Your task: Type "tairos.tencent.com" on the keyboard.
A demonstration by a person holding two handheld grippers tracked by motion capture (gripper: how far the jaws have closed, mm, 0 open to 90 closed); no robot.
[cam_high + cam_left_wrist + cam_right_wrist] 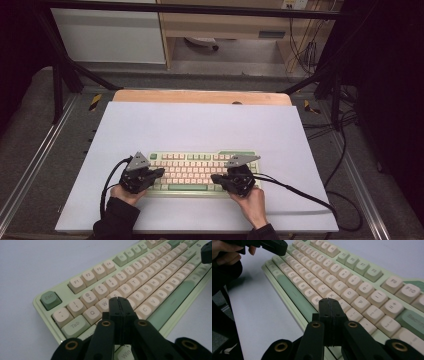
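A pale green keyboard [197, 172] with cream keys lies on a white mat near the front of the table. My left gripper [161, 172] hovers over the keyboard's left end, jaws pressed together with nothing between them; in the left gripper view its tip [118, 299] sits above the W and E keys of the keyboard [150, 270]. My right gripper [213, 177] is over the keyboard's right part, also shut and empty; in the right gripper view its tip [328, 300] hangs above the K and L area of the keyboard [352, 277].
The white mat [200, 130] covers a wooden tabletop [200, 96]. Black cables [305, 197] trail from the right gripper across the mat to the right. A metal frame [65, 70] and more cables stand around the table. The left gripper's tip [275, 246] appears in the right gripper view.
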